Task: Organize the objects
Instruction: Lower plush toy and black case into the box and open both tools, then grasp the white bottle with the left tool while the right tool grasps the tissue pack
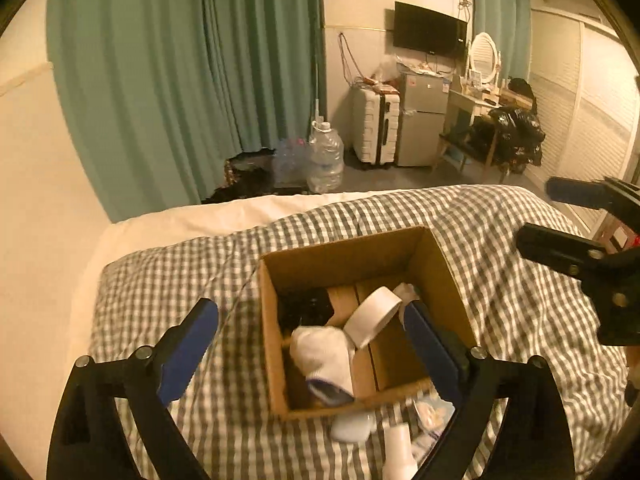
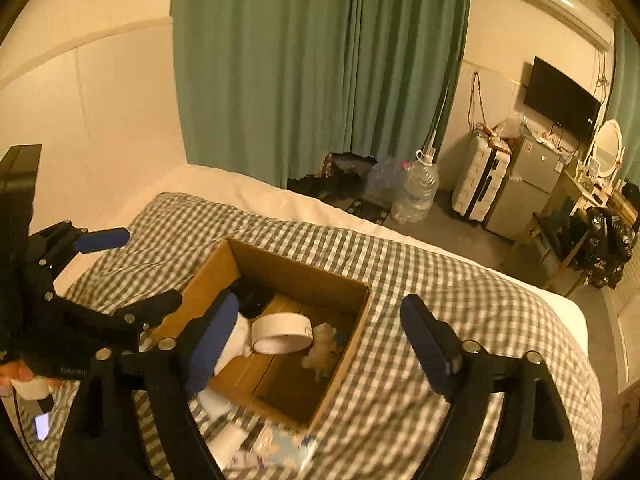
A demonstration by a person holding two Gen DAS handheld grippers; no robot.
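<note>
While a few loose things wait on the checked quilt (image 1: 168,280) at the near edge, among them a white bottle (image 1: 398,452), a pale rounded case (image 1: 354,426) and a printed packet (image 2: 276,450), both tools hang above the bed with nothing in them. They lie just outside the box's near wall, probably because they are next to go in.

The left gripper (image 1: 310,346) has its blue pads spread wide, one to the left of the cardboard box (image 1: 340,258) and the other over its right side. The right gripper (image 2: 320,342) is likewise wide apart and empty, straddling the box's right wall.

Set open-topped in the middle of the quilt, the box suits dropping from above. It already holds a white sock (image 1: 324,354) slumped against the near wall, a roll of white tape (image 2: 282,332) tilted on edge mid-box, a small white plush toy (image 2: 322,350) at the right side, and something black (image 1: 306,306) in the far left corner, too dark to name.

Beyond the bed, a big water jug (image 1: 325,158) stands by the green curtain (image 1: 180,80).
</note>
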